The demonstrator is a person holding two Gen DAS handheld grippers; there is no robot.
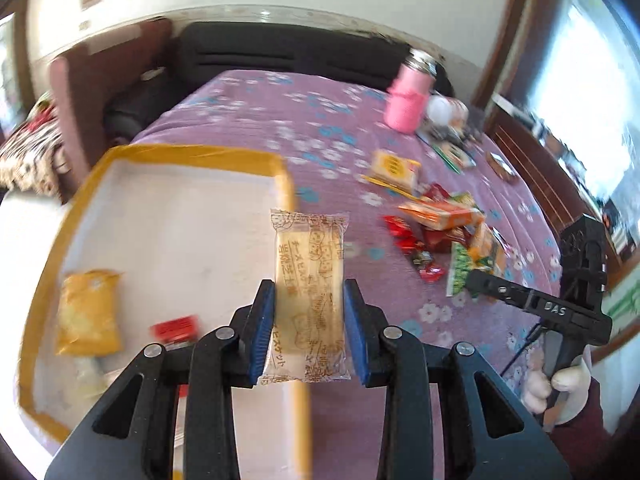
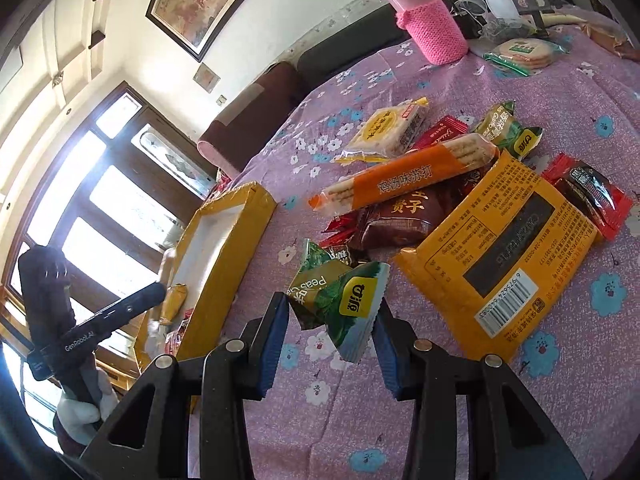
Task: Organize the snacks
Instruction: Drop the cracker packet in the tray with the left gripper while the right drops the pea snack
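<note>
At lower centre of the left wrist view, the left gripper (image 1: 309, 330) clamps a clear-wrapped biscuit packet (image 1: 310, 298) between its blue pads, above the yellow tray's (image 1: 286, 184) right rim. In the right wrist view, the right gripper (image 2: 332, 338) pinches a green pea snack pouch (image 2: 344, 304) at lower centre, just left of the snack pile (image 2: 440, 200) on the purple floral tablecloth (image 2: 400, 420).

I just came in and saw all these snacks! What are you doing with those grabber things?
A person is sorting snacks into a yellow-rimmed tray. The left gripper is holding a clear-wrapped biscuit packet between its fingers, above the tray's edge. The right gripper has its fingers around a green pea snack packet by the snack pile on the purple flowered tablecloth. A few snacks already lie in the tray, including a yellow packet.
</note>
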